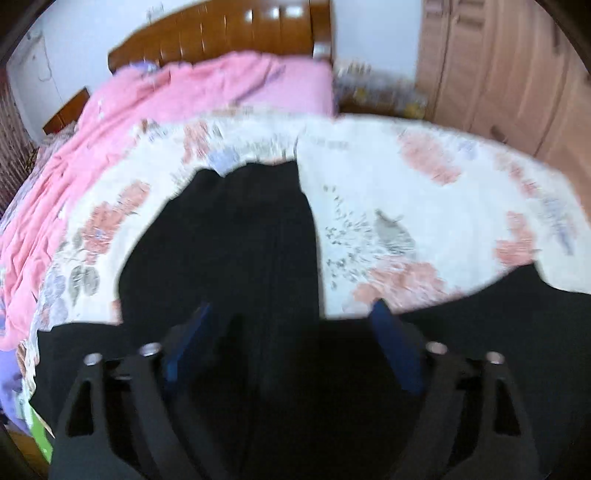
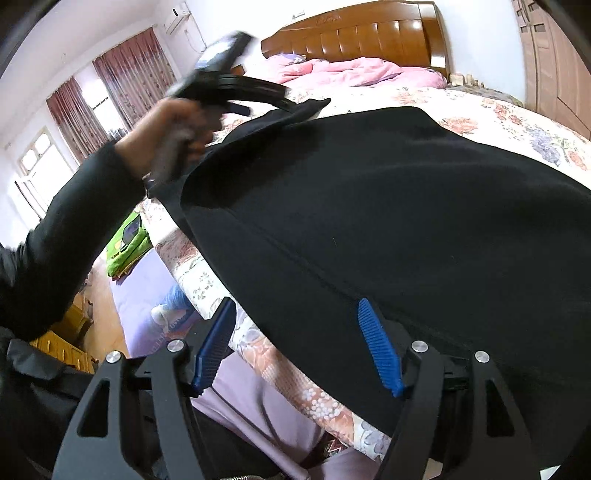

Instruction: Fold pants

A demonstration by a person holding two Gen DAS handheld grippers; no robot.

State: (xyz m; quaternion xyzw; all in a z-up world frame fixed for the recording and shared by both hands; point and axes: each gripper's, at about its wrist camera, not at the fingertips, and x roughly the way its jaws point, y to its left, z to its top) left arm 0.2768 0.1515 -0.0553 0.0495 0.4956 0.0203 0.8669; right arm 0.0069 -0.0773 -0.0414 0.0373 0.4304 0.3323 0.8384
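The black pants lie spread on a floral bedsheet, one part reaching toward the pillows and another running off to the right. My left gripper hovers over them, open, with nothing pinched between its blue pads. In the right wrist view the pants fill the middle as a broad dark mass. My right gripper is open at their near left edge, one finger over the cloth and the other over the sheet. A hand holds the blurred left gripper above the pants' far left corner.
A rumpled pink duvet covers the far half of the bed below a wooden headboard. A wardrobe stands at the right. A green item lies on purple bedding beside the bed's left edge.
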